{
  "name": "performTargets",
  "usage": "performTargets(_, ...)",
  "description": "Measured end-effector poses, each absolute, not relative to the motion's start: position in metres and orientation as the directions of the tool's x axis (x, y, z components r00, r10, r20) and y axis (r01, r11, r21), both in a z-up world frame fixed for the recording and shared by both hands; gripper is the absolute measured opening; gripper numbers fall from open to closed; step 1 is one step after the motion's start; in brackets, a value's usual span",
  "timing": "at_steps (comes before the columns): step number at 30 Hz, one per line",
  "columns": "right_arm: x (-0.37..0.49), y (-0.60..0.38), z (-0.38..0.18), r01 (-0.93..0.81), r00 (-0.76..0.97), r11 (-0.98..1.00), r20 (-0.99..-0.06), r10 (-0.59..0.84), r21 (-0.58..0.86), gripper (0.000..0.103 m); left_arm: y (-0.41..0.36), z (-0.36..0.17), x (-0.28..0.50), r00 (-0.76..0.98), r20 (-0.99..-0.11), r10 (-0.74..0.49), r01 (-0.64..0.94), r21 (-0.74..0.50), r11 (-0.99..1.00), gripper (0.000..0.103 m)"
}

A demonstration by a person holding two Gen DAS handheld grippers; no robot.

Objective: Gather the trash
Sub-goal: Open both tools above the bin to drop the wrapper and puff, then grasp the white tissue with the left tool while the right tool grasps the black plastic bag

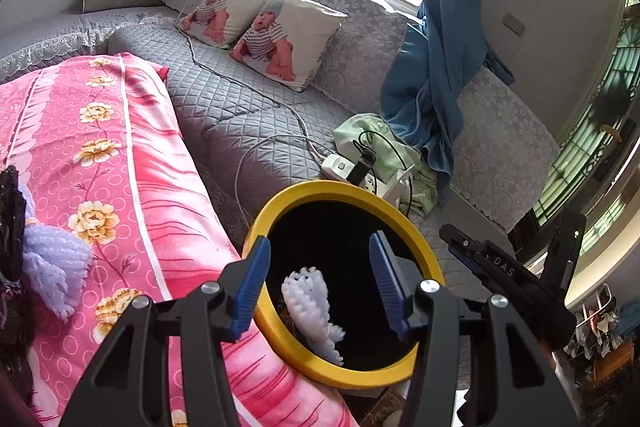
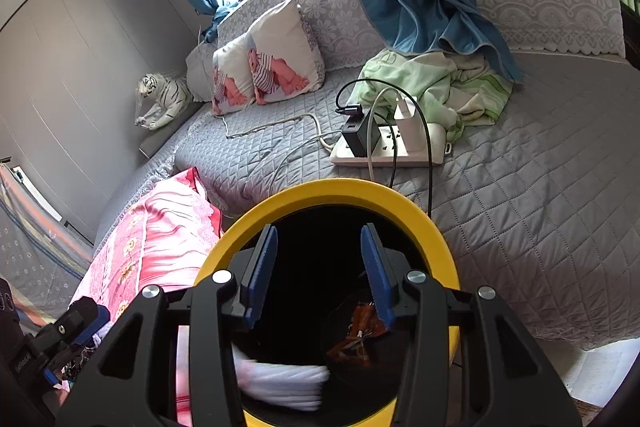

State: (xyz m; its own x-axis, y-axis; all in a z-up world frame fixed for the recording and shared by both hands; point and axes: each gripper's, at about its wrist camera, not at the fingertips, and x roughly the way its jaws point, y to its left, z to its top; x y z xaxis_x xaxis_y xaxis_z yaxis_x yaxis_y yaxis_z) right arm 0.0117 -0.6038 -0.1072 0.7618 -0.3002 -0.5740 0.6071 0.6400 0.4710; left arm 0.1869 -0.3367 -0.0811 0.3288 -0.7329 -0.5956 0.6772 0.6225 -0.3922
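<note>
Left wrist view: the left gripper (image 1: pixel 318 277) was held parted over the yellow-rimmed bin (image 1: pixel 352 193), so the white foam netting (image 1: pixel 312 307) was seen loose inside. The right gripper (image 2: pixel 318 273) was likewise spread and empty above it, orange wrappers (image 2: pixel 356 335) lying below.

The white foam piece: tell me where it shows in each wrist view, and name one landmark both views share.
Left wrist view: the white foam piece sits low centre, inside the yellow-rimmed bin, between the left tongs' fingers.
Right wrist view: the white foam piece, blurred, lies bottom centre, low in the same bin.
Shared landmark: the white power strip on the grey quilt, just beyond the bin.
</note>
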Motion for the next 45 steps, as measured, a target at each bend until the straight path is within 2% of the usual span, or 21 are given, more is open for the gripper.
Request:
performTargets(6,0.009,-0.597,-0.095,0.589,0.778,0.655,-0.551,-0.301,0.474,0.041,-0.317,-0.056,0.187,0.399,-0.557,-0.728,0.669,-0.367,0.647,0.049)
performTargets(13,0.008,-0.559,-0.063,0.489,0.843,0.758,-0.456,-0.284,0.432,0.042,-0.258,-0.013,0.179,0.511,-0.466,-0.722,0.643,-0.350,0.681,0.049)
performTargets(19,0.022,-0.521,-0.045,0.377,0.888,0.840,-0.410,-0.209,0.390,0.043,-0.182,0.019,0.172,0.666,-0.418,-0.618,0.559,-0.270,0.784,0.049)
performTargets(22,0.032,-0.498,-0.039,0.307,0.903,0.880,-0.402,-0.149,0.363,0.044,-0.139,0.026,0.170,0.731,-0.414,-0.542,0.500,-0.215,0.839,0.052)
performTargets(30,0.073,-0.431,-0.035,0.120,0.904,0.947,-0.427,0.019,0.296,0.050,-0.021,0.006,0.163,0.833,-0.439,-0.336,0.314,-0.124,0.941,0.067)
performTargets(32,0.087,-0.413,-0.038,0.067,0.892,0.956,-0.446,0.071,0.286,0.053,0.003,-0.006,0.153,0.838,-0.448,-0.310,0.286,-0.123,0.950,0.076)
performTargets(37,0.123,-0.365,-0.050,-0.048,0.849,0.964,-0.498,0.177,0.261,0.054,0.042,-0.030,0.124,0.830,-0.453,-0.324,0.283,-0.157,0.946,0.086)
performTargets(45,0.160,-0.326,-0.063,-0.110,0.813,0.964,-0.535,0.227,0.243,0.055,0.053,-0.065,0.081,0.785,-0.476,-0.397,0.358,-0.175,0.917,0.087)
